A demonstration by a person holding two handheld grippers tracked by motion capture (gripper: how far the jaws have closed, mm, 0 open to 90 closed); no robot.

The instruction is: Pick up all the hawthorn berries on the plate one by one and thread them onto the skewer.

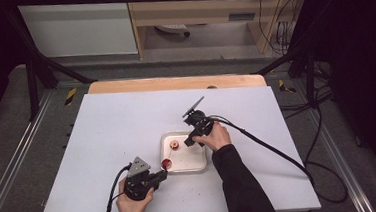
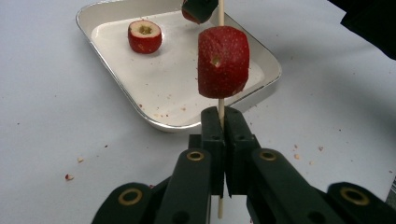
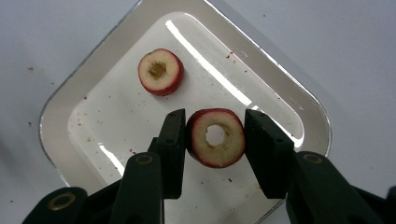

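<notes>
Hawthorn fruits, red-skinned, cored and pale inside, are being threaded onto a thin wooden skewer [image 2: 220, 105]; that looks like the work in hand. Everything sits on a white rectangular table [image 1: 117, 131] with a wooden strip along its far edge. Near the middle of the surface, toward the near edge, stands a shallow white metal tray [image 1: 193, 167] with rounded corners, there to keep the loose fruit from rolling off.

The left gripper [image 2: 223, 122] is off the tray's near-left corner with its jaws pinched tight on the skewer, holding it upright so that the free tip points up to take more fruit. 1 skewered red hawthorn [image 2: 222, 62] already hangs on the stick just above the jaws, over the tray's near edge.

The right gripper [image 3: 215, 140] reaches down into the tray from the far side. Its jaws stand half closed around a second cored hawthorn [image 3: 216, 137], whose bored hole faces the camera. The left pad touches the skin, while the right pad has a sliver of gap, so the grip does not look firm yet. A third loose hawthorn [image 3: 160, 72] lies just beyond it on the tray floor, cut face up, toward the left edge. Red crumbs dot the tray and table.
</notes>
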